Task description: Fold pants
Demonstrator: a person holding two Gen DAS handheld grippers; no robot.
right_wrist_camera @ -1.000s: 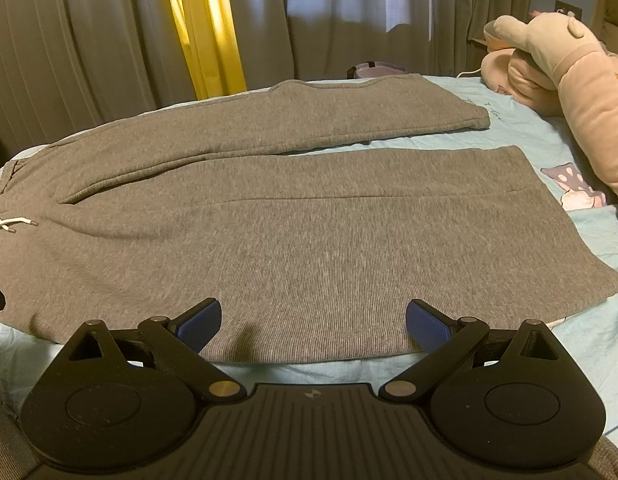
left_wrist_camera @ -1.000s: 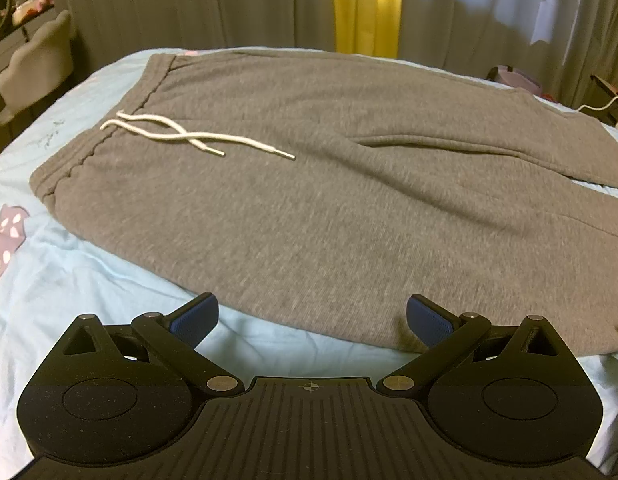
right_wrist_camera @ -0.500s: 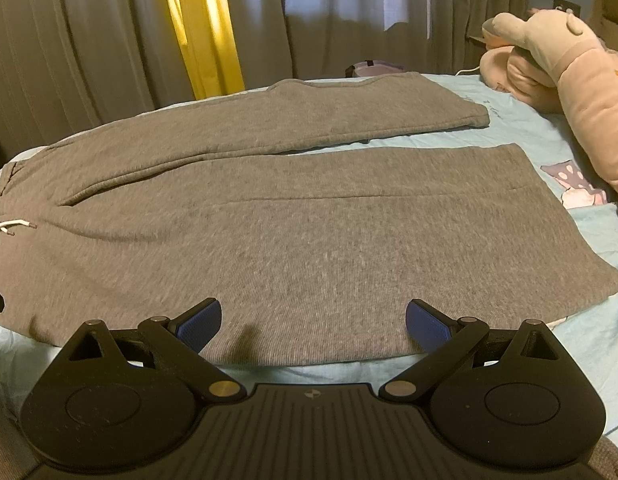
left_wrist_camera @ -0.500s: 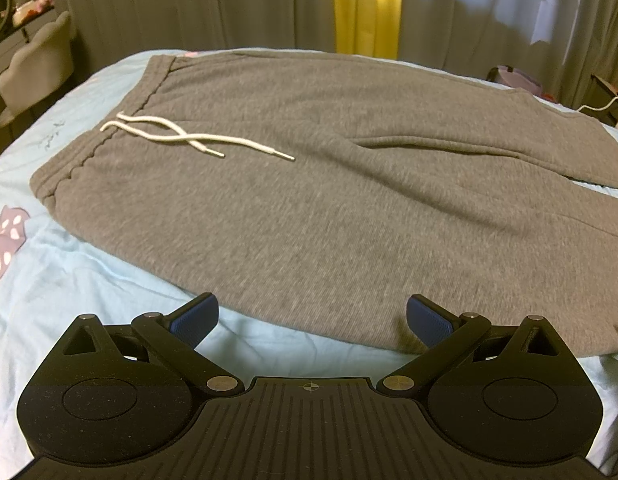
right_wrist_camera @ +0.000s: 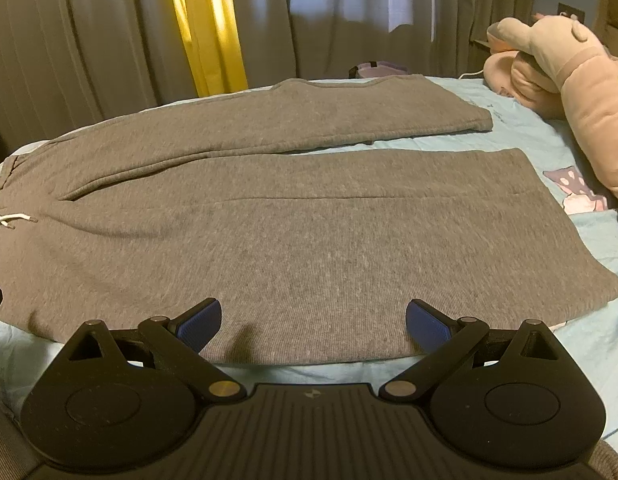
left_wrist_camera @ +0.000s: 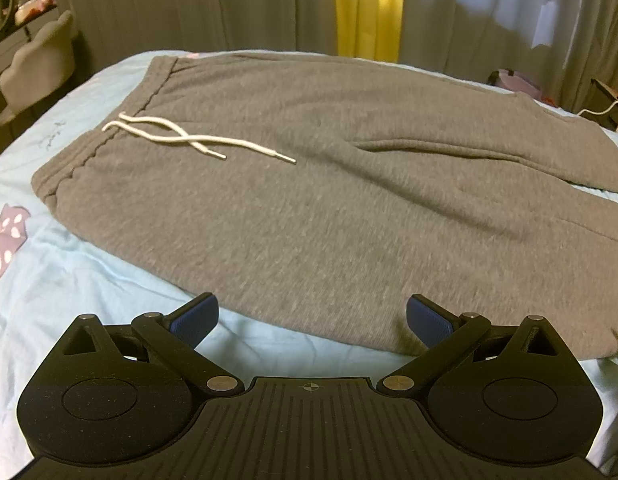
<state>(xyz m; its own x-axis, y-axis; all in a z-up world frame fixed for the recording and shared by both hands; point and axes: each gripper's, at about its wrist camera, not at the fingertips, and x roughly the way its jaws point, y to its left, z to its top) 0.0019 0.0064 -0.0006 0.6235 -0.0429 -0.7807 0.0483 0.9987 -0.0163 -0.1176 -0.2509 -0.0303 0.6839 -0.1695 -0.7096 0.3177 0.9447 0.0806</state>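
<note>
Grey sweatpants (left_wrist_camera: 329,200) lie flat and spread out on a light blue bed sheet (left_wrist_camera: 89,280), waistband at the left with a white drawstring (left_wrist_camera: 181,142). The right wrist view shows both legs (right_wrist_camera: 309,240) stretched to the right, the far leg (right_wrist_camera: 309,120) angled away. My left gripper (left_wrist_camera: 311,316) is open and empty, just above the near edge of the pants by the hip. My right gripper (right_wrist_camera: 313,318) is open and empty over the near edge of the near leg.
A large pink plush toy (right_wrist_camera: 569,80) lies on the bed at the right, beyond the leg ends. Grey and yellow curtains (right_wrist_camera: 209,28) hang behind the bed. A chair (left_wrist_camera: 37,68) stands off the bed's left side.
Both grippers have crept slightly forward toward the near edge of the pants. The pants have not moved.
</note>
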